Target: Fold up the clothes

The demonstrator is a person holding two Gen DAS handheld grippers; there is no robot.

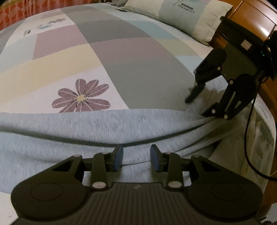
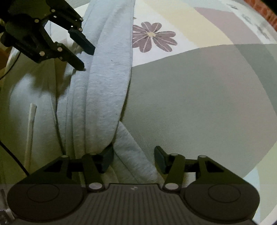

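Right under my left hand-held gripper (image 1: 136, 156) was the grey garment (image 1: 69, 131), a soft light-grey sweatshirt-type thing stretched across the near edge of the bed (image 1: 142, 69). That gripper's blue pads (image 1: 118, 158) stood apart with only a thin dark line between them, which I couldn't make out. From that view I honestly couldn't tell whether the pads were pinching any cloth or just hanging over it.

My right hand-held gripper (image 2: 134, 158) pointed steeply down at the other end of the garment. Its jaws were parted, with a band of the grey fabric running between them. The left finger (image 2: 107, 160) sat against a thick rolled fold, while the other finger was clear of the cloth over the bedsheet. So that one was spread, not clamped.

From the right wrist view the garment was bunched into long ridges, with a white drawstring (image 2: 30, 131) lying on the flatter part.

Further out, the bedsheet was a patchwork of grey, mauve, yellow and pale blue blocks, with a purple flower print (image 1: 81, 97) just beyond the garment's edge. A pillow (image 1: 181, 15) lay at the far end next to a wooden headboard (image 1: 251, 15), and a black cable (image 1: 249, 131) hung off the right gripper.
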